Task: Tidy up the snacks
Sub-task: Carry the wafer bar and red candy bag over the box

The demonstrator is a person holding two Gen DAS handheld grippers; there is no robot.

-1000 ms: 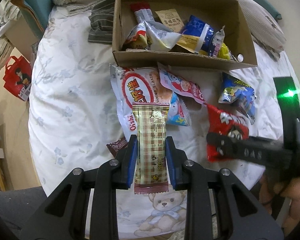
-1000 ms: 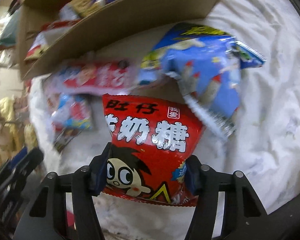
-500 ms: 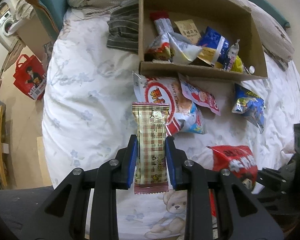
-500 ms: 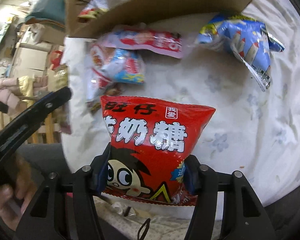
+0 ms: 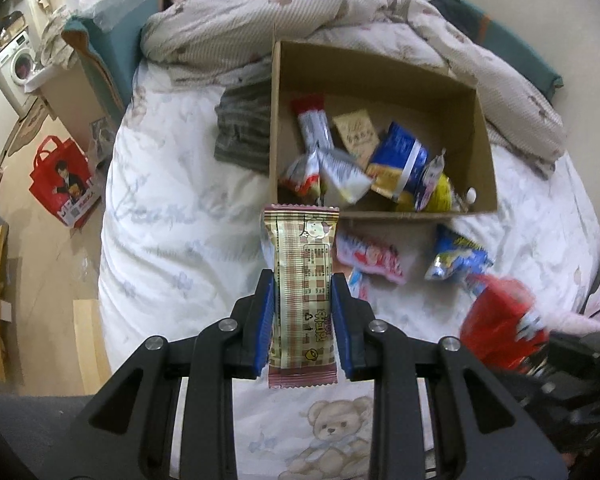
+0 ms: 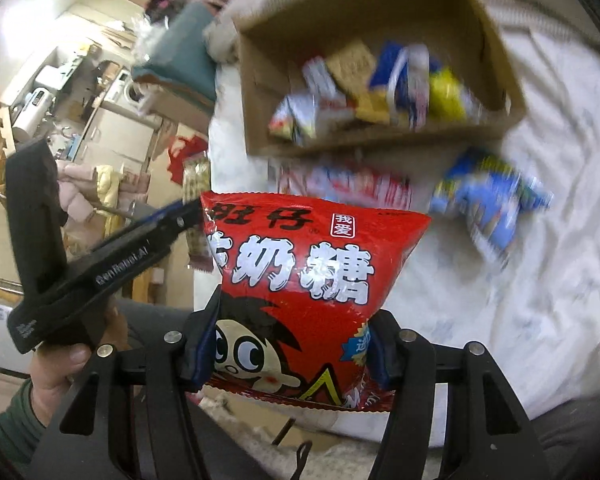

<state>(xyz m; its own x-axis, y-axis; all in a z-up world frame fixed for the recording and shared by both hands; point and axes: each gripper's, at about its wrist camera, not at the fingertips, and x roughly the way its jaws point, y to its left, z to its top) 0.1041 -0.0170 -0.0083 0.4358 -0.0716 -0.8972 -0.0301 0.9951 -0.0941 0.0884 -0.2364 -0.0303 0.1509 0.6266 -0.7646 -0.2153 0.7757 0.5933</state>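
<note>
both grippers have risen; left gripper (image 5: pixel 302 322) clamps wafer bar (image 5: pixel 303 276), right gripper (image 6: pixel 290 344) clamps red bag (image 6: pixel 300 280). next: carry to box (image 5: pixel 380 64) at upper centre, release.

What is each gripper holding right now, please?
Left gripper: closed on the long beige checked snack packet.
Right gripper: closed on the red cartoon-face candy bag.
</note>
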